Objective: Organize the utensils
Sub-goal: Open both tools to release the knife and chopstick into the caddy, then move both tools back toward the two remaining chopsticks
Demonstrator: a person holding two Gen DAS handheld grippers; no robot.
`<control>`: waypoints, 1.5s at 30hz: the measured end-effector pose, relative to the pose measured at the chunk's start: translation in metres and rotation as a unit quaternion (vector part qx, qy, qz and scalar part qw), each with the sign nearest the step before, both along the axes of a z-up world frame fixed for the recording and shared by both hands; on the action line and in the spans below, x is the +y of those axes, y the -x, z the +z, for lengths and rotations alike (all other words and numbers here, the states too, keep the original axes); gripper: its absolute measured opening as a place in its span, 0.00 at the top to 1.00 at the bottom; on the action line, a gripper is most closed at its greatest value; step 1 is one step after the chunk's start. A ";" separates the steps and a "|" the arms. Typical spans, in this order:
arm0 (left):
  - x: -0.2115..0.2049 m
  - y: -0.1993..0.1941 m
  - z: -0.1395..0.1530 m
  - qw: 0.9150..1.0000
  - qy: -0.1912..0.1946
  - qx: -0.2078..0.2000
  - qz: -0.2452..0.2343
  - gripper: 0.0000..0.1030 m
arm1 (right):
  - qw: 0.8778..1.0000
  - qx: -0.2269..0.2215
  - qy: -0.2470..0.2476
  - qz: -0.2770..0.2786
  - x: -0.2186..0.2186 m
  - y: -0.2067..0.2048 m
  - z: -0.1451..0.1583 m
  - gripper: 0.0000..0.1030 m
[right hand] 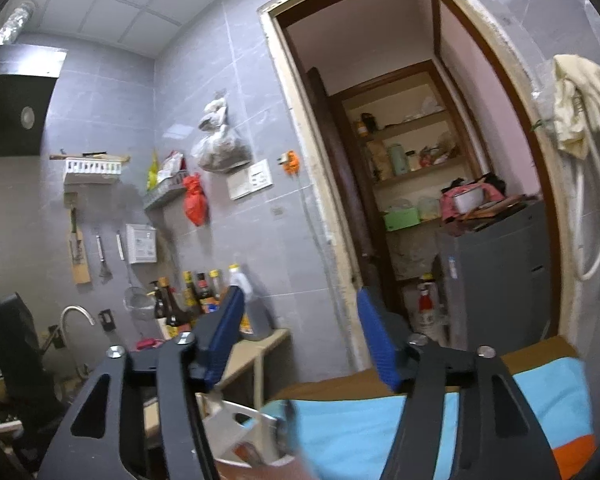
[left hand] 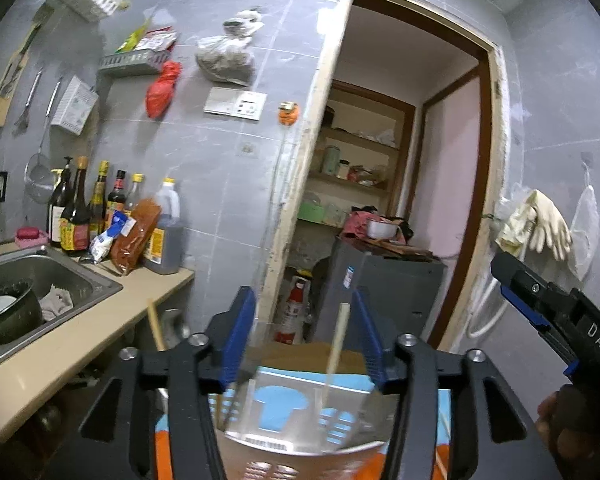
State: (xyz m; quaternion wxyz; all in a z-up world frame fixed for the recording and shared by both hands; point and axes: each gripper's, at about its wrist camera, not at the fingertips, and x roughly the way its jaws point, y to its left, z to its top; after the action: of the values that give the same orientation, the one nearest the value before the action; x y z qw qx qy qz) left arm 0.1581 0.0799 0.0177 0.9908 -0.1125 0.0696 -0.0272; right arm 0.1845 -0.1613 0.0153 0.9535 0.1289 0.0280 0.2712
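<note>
While both wrist views are tilting up toward the kitchen wall, the scene is reading like this:

Left gripper (left hand: 304,332): its blue jaws are standing spread to either side of a shiny metal utensil holder (left hand: 300,420); whether the pads are touching its wall is hard to tell.
Utensil holder: it is sitting low in the left view, over a blue and orange cloth (left hand: 440,420), with cut-out slots in its side.
Chopstick (left hand: 336,344): a pale stick is leaning out of the holder, between the left jaws.
Right gripper (right hand: 300,336): its jaws are standing wide apart, holding nothing.
Sink (left hand: 60,276): it is lying off to the left, with a dark pot (left hand: 8,312) inside.
Bottles (left hand: 100,208): they are standing in a row on the counter behind the sink.
</note>
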 end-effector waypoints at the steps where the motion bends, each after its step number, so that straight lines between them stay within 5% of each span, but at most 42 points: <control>1: -0.007 0.002 0.003 1.000 -0.002 0.003 -0.004 0.46 | 1.000 0.002 0.002 -0.005 -0.008 0.001 0.002 0.36; 5: -0.034 0.006 0.011 1.000 -0.002 0.014 -0.014 0.25 | 1.000 0.010 0.015 -0.023 -0.036 0.003 0.006 0.21; 14: -0.090 0.011 0.005 0.999 -0.035 0.038 -0.015 0.11 | 0.995 0.046 0.052 -0.064 -0.100 -0.002 -0.012 0.00; 28: -0.172 0.001 -0.050 0.989 -0.104 0.086 -0.063 0.11 | 0.985 0.121 0.088 -0.082 -0.157 -0.029 -0.063 0.00; 38: -0.194 -0.046 -0.103 0.968 -0.084 0.216 -0.092 0.12 | 0.973 0.205 0.092 -0.044 -0.177 -0.063 -0.097 0.03; 45: -0.200 -0.080 -0.127 0.951 -0.074 0.281 -0.107 0.37 | 0.961 0.262 0.093 -0.006 -0.176 -0.085 -0.120 0.27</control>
State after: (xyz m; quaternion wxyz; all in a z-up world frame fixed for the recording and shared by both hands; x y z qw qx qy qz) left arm 0.2386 -0.1197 -0.1094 0.9282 -0.0342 0.3582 -0.0948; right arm 0.2691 -0.3374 -0.1043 0.9223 0.1064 0.3008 0.2182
